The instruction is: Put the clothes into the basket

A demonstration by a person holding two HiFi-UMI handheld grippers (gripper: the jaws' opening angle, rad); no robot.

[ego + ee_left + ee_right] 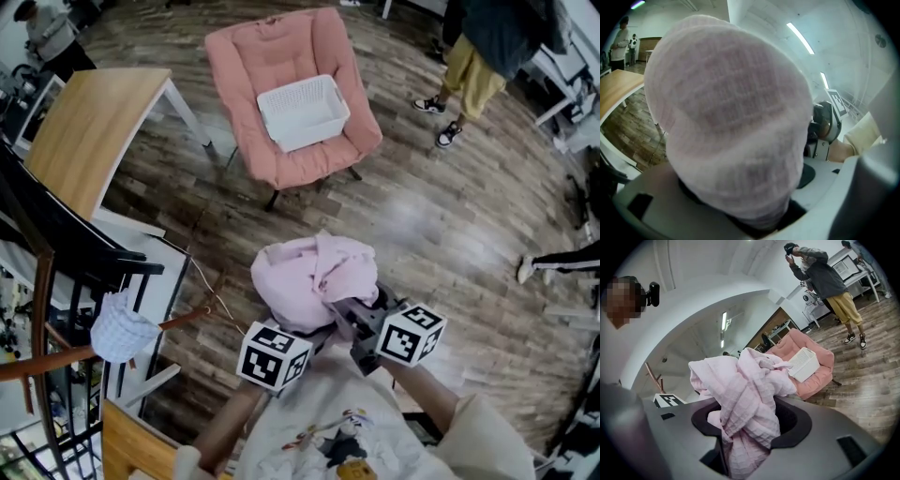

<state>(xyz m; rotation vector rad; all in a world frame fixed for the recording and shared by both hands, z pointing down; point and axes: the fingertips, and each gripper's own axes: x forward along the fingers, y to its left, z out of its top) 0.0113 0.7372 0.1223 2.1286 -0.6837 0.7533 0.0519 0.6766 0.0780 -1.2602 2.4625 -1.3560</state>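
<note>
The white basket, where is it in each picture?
Head view: white basket at top middle, on the pink chair.
Left gripper view: not in it; the pink garment fills the picture.
Right gripper view: right of middle, on the same chair.
Shared landmark: the pink garment, in all three.

White printed T-shirt (302, 433); black-white marker cubes (274, 356).

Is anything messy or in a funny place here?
The pink garment is scrunched into a ball, gripped by the left claw and the right claw. The white basket sits tilted on the pink chair.
</note>
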